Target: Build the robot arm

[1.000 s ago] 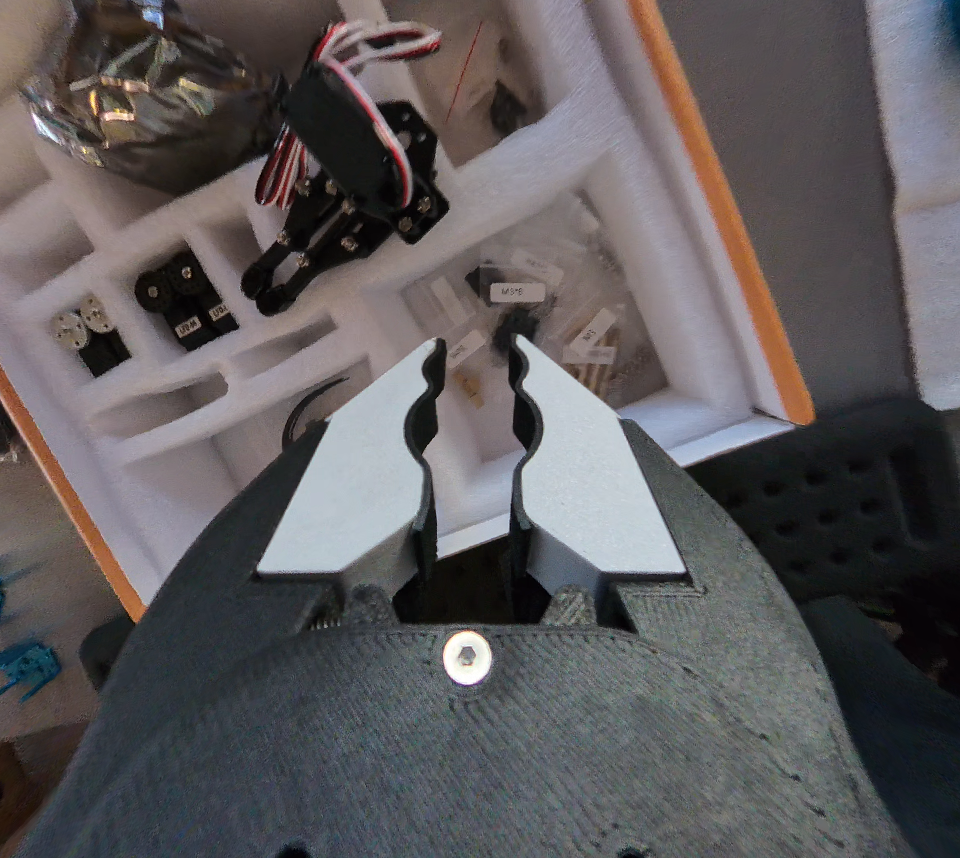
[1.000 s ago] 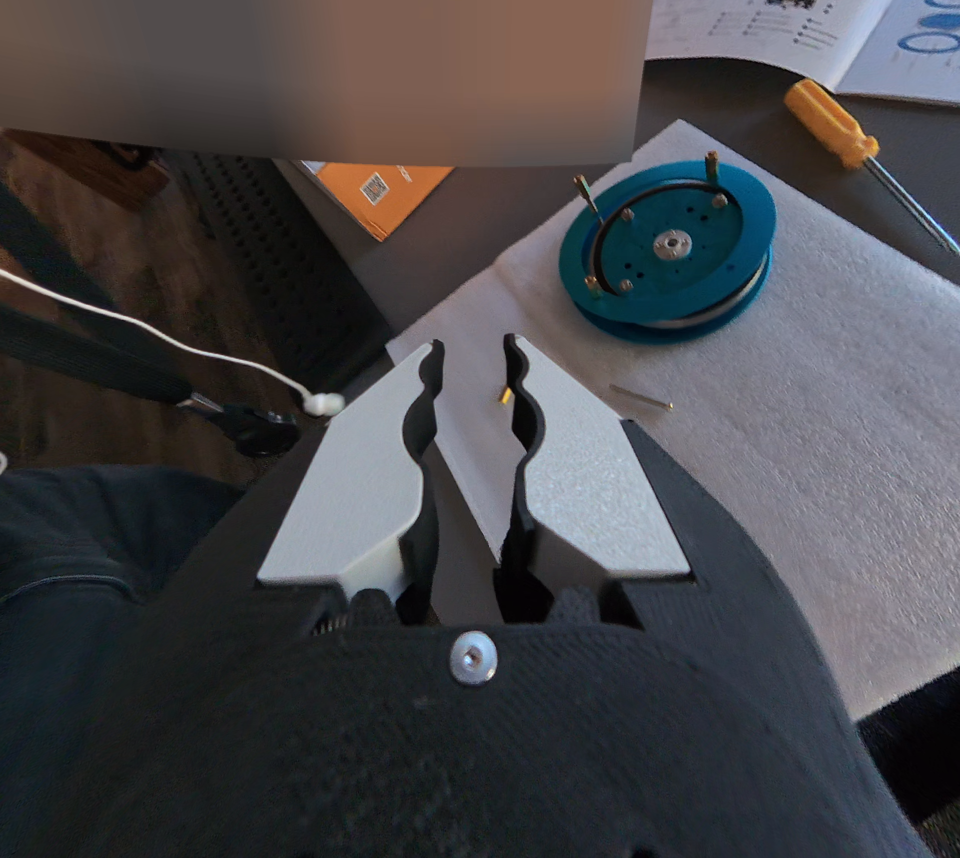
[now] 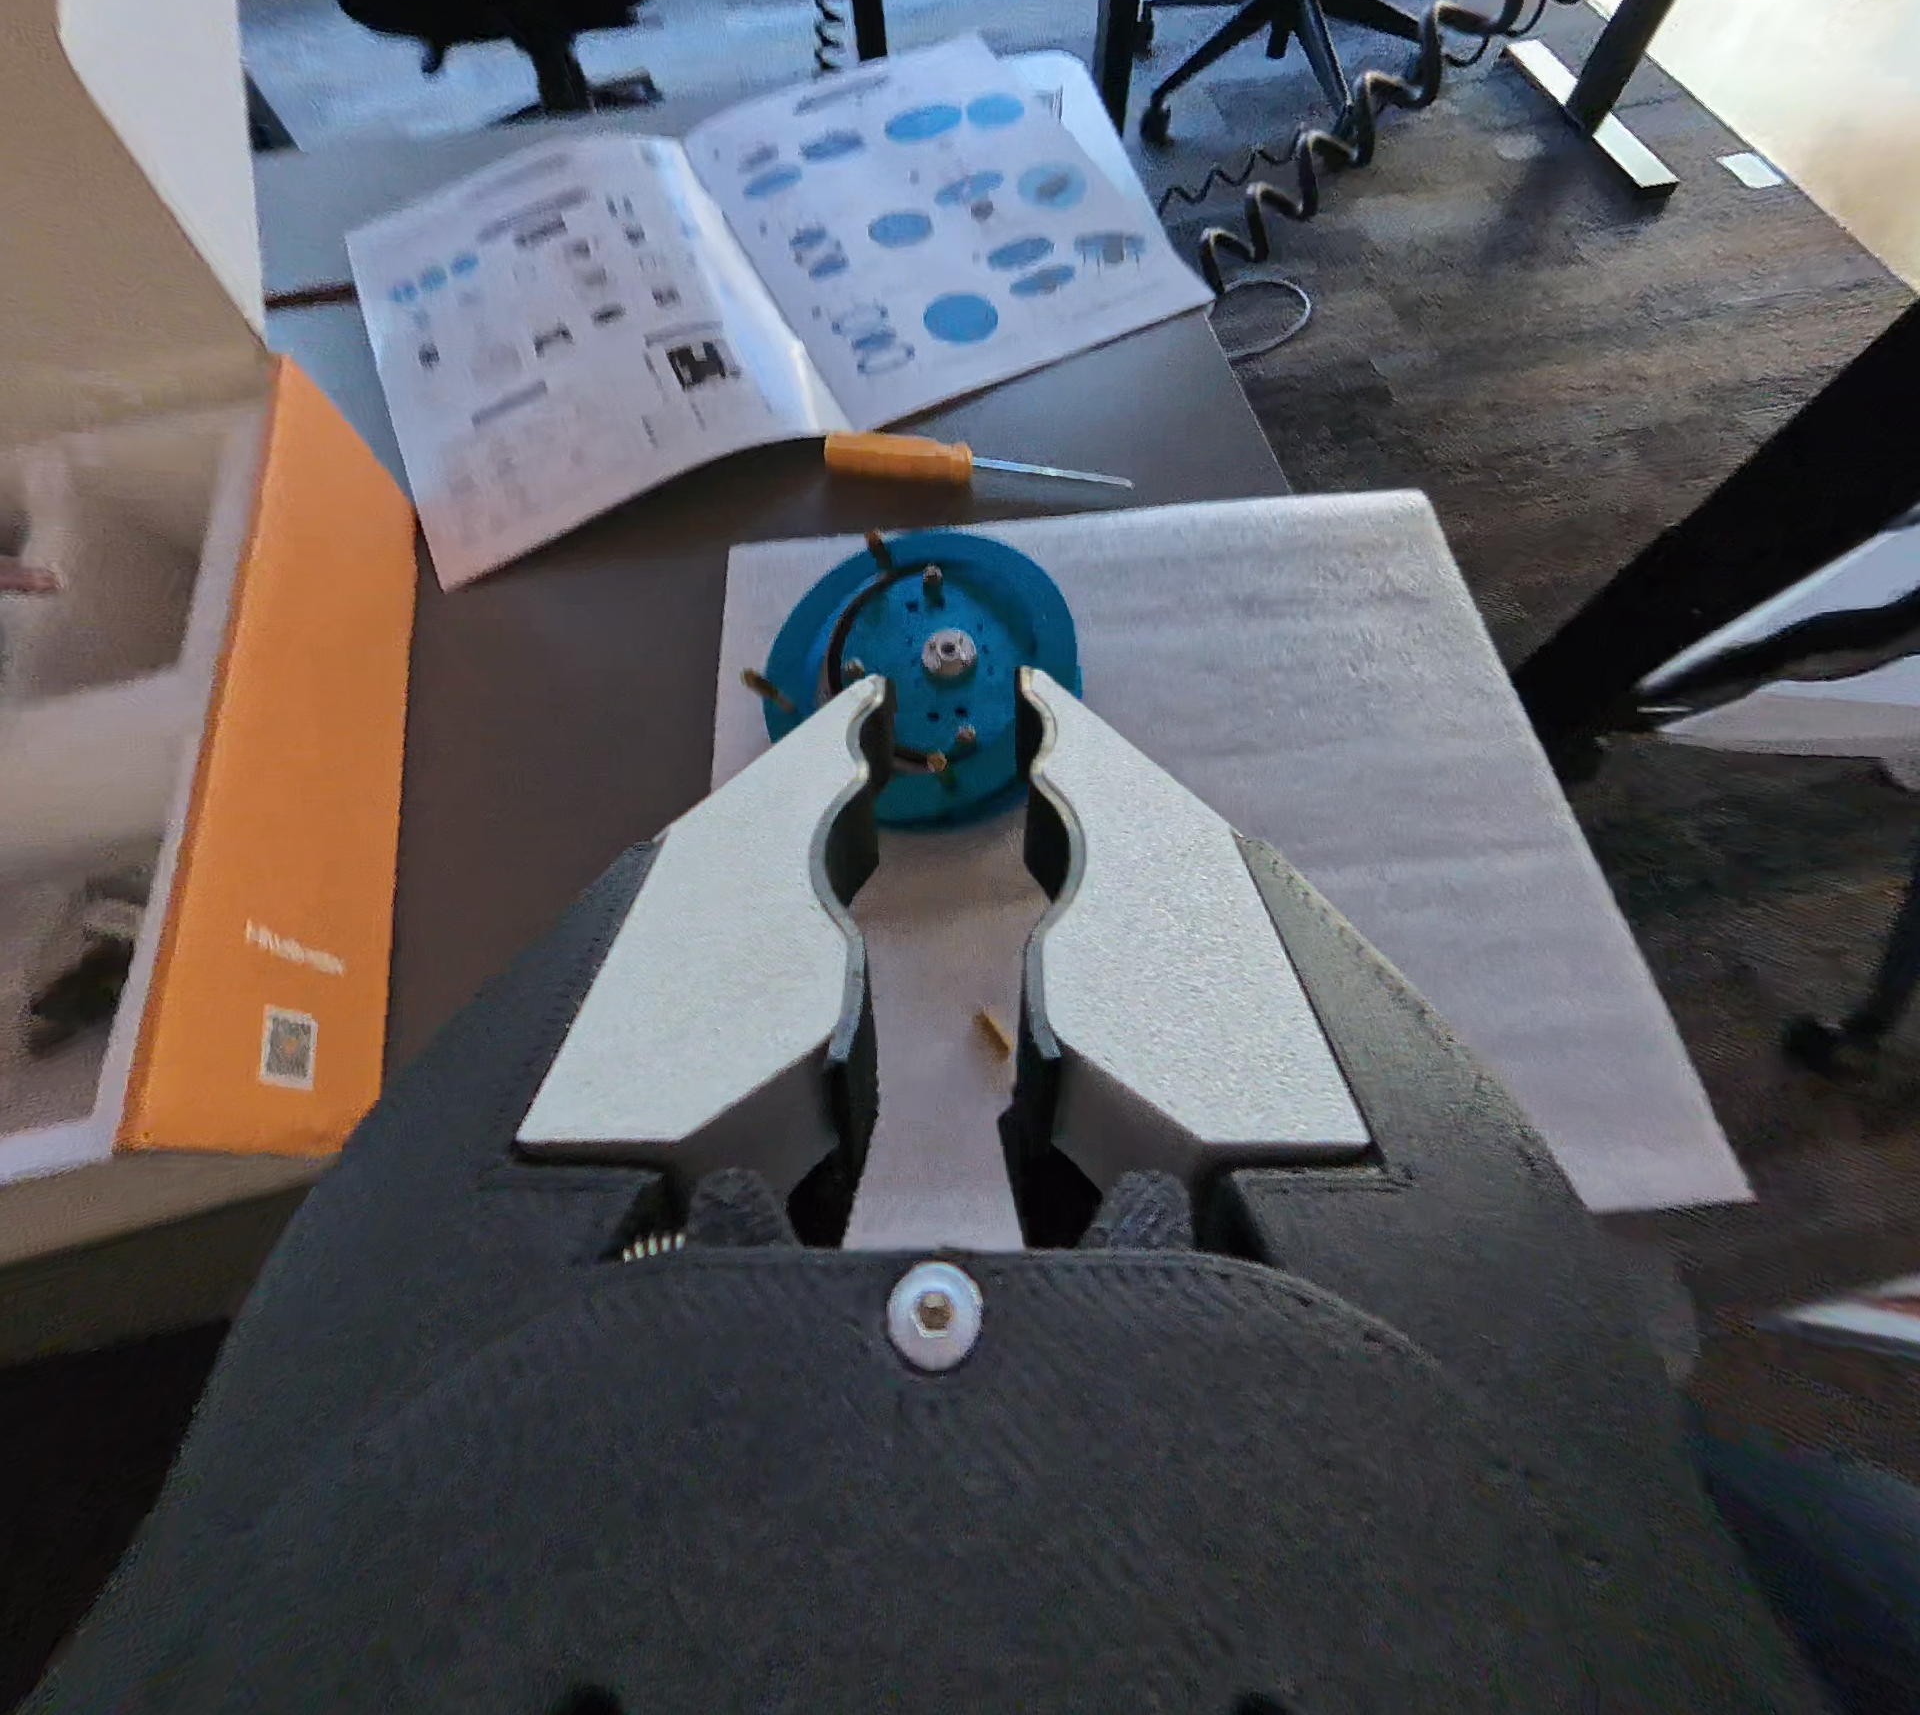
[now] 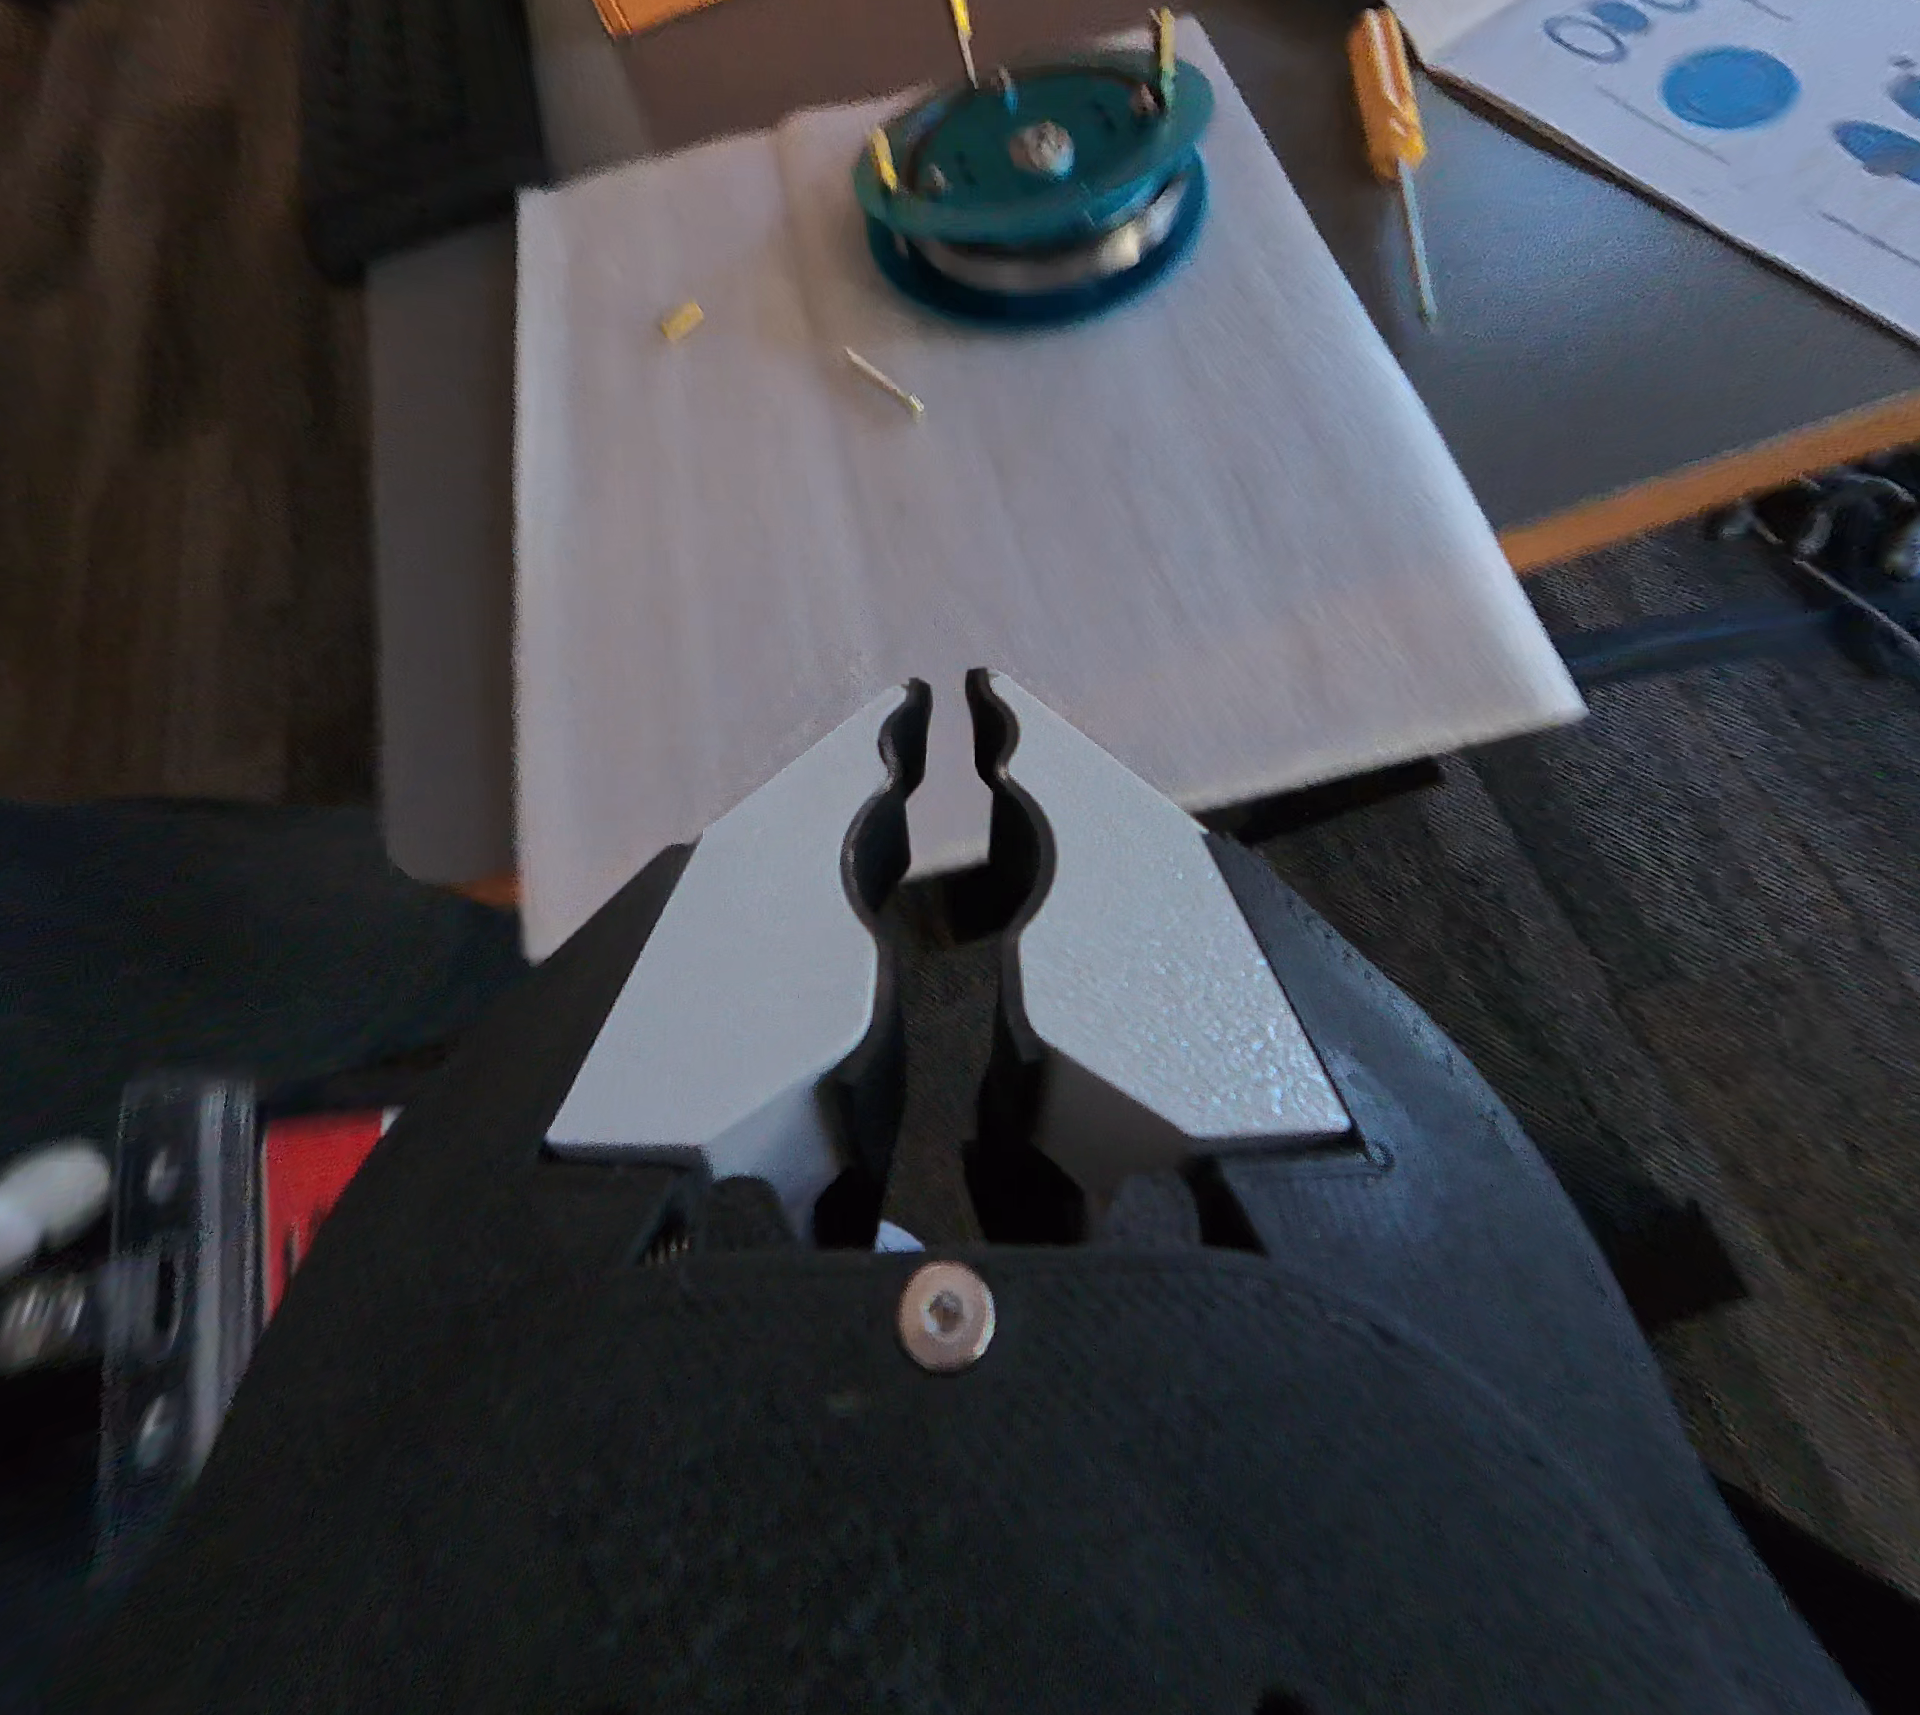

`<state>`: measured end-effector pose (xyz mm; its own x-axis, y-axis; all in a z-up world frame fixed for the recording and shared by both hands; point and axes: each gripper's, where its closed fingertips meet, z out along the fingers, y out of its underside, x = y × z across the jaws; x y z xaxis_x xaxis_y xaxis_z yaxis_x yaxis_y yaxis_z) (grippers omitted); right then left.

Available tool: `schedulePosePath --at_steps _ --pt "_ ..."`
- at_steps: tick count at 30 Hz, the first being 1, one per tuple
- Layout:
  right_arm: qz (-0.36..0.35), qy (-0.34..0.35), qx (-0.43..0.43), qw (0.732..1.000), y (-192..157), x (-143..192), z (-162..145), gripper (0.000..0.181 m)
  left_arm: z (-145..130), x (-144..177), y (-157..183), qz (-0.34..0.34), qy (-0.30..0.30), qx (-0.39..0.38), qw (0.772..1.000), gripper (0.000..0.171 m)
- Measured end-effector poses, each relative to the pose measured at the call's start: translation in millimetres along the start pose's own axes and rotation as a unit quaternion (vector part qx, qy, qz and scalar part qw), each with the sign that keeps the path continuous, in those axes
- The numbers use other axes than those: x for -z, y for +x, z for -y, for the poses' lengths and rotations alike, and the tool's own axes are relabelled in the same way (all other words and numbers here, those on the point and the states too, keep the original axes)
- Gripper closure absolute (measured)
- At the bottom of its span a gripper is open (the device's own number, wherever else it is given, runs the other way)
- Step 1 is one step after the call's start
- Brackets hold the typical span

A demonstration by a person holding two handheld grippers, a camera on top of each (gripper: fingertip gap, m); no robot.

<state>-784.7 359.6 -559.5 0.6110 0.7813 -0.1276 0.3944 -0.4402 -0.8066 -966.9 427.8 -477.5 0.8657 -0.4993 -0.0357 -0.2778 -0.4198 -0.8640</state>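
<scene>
One blue disc (image 3: 925, 689) sits on one white pad (image 3: 1299, 730), brass posts standing on its top. My left claw (image 3: 951, 697) hangs above the disc, jaws apart, empty. My right claw (image 4: 943, 678) hangs over the pad's near edge, jaws nearly together, a slit between, empty. Two loose brass bits (image 4: 883, 382) lie on the pad before the disc in the right view; the left view shows only one. One screwdriver (image 3: 899, 456) and one open booklet (image 3: 748, 294) lie beyond the disc. An orange box (image 3: 270, 782) lies beside it. Bare pad lies between the disc and my right claw.
</scene>
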Motion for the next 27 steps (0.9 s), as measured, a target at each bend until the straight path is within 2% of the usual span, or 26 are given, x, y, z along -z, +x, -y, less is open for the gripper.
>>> schedulePosePath --at_steps 3,7,12,14,17,19,21,23,25,27 --pt "-0.022 0.019 0.019 0.999 22 12 -17 0.174 11 -9 -4 0.014 0.035 -0.049 0.998 0.146" --pt "-0.046 0.067 0.053 0.995 35 8 -13 0.174 18 -7 -17 0.025 0.110 -0.094 0.989 0.143" --pt "-0.075 0.120 0.083 0.986 28 -2 1 0.173 17 7 -39 0.053 0.210 -0.132 0.967 0.143" --pt "-0.073 0.142 0.083 0.984 19 -5 7 0.171 13 10 -46 0.039 0.229 -0.133 0.963 0.142" --pt "-0.072 0.182 0.098 0.976 4 -4 25 0.171 5 17 -46 -0.011 0.228 -0.133 0.965 0.145" --pt "-0.065 0.192 0.112 0.973 -9 -5 36 0.171 -4 20 -47 -0.034 0.204 -0.116 0.972 0.148" --pt "-0.052 0.216 0.114 0.968 -29 -4 51 0.171 -13 24 -40 -0.086 0.180 -0.091 0.976 0.152" --pt "-0.017 0.221 0.070 0.973 -53 -6 57 0.170 -25 27 -34 -0.135 0.150 -0.038 0.979 0.154" --pt "0.010 0.252 0.038 0.967 -73 -6 67 0.171 -41 27 -35 -0.155 0.119 0.002 0.981 0.159" --pt "0.016 0.230 0.031 0.973 -78 -14 75 0.170 -51 26 -37 -0.161 0.098 0.030 0.982 0.168"
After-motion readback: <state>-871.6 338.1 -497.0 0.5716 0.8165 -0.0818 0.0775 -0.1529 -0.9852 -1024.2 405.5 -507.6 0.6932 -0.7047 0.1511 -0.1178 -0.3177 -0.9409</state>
